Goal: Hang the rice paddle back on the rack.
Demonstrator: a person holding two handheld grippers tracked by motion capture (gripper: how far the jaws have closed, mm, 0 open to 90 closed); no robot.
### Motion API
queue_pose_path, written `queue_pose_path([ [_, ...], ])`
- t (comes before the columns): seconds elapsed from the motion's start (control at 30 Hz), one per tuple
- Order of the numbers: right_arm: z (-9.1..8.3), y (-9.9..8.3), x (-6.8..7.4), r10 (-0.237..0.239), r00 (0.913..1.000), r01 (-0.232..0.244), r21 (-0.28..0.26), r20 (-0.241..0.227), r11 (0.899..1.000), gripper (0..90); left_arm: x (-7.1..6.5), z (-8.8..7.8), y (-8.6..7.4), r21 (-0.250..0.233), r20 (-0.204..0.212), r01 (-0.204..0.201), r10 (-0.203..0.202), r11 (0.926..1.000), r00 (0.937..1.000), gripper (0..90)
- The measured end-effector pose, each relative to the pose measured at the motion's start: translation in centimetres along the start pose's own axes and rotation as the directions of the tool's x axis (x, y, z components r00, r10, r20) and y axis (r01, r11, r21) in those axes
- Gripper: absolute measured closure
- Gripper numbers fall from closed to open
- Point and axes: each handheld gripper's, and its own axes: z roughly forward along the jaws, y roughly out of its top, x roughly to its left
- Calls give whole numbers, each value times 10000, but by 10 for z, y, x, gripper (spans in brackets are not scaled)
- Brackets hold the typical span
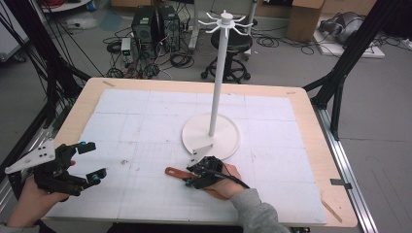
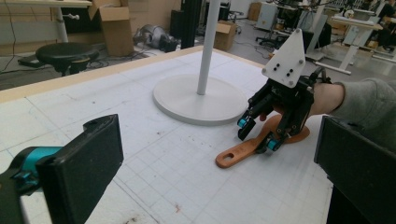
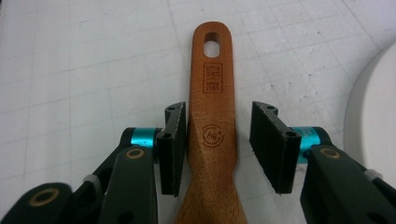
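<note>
Evidently the right gripper [image 3: 218, 147] straddles the wooden spatula [image 3: 212, 102] handle, jaws narrowed but not yet clamped. Uneven contact could slide it sideways. Left gripper [image 2: 210, 163] waits wide open.

Your right gripper [image 1: 190, 175] is low on the white mat [image 1: 145, 121], at about 6 o'clock from the stand [image 1: 212, 133]. It sits over a brown wooden spatula [image 1: 176, 172] that lies flat, its handle pointing to 9 o'clock. The gripper is just beside the stand's round base. Your left gripper [image 1: 92, 162] is far off at 9 o'clock, at the mat's left edge, jaws wide apart with nothing between them. The stand's pole goes straight up, with small hooks on top.
</note>
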Motion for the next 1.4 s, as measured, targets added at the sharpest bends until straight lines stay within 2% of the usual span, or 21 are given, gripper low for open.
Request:
queue_pose_path([
  [0.13,-1,0,0,-21,9997,23,57,-224,10000,639,0,-2,0,-23,-37,-14,14,10000,10000,18],
  [0.3,-1,0,0,125,9997,-123,64,-211,9999,647,-1,-2,0,10,-28,-3,3,10000,10000,18],
  [0.47,-1,1,2,69,9999,-68,120,-103,9999,649,-1,-3,0,7,-29,-29,29,10000,10000,18],
  [0.57,-2,1,0,179,9995,-176,101,-269,9998,650,-1,-5,0,-56,-84,3,-3,10000,10000,18],
  [0.73,-3,1,-1,59,9996,-56,102,-272,9999,649,-2,-7,0,-83,-116,1,-2,10000,9999,18],
  [1.03,-21,4,-4,237,9995,-251,-664,-214,9975,649,-1,-6,-1,-63,-116,33,-34,10000,9999,18],
  [1.13,-28,4,-4,412,9989,-430,-930,-202,9947,649,-1,-5,-1,-41,-102,28,-28,10000,9999,18],
  [1.4,-49,5,-6,472,9989,-473,-1712,-42,9841,650,-1,-6,-1,-41,-102,13,-14,10000,9999,18],
])
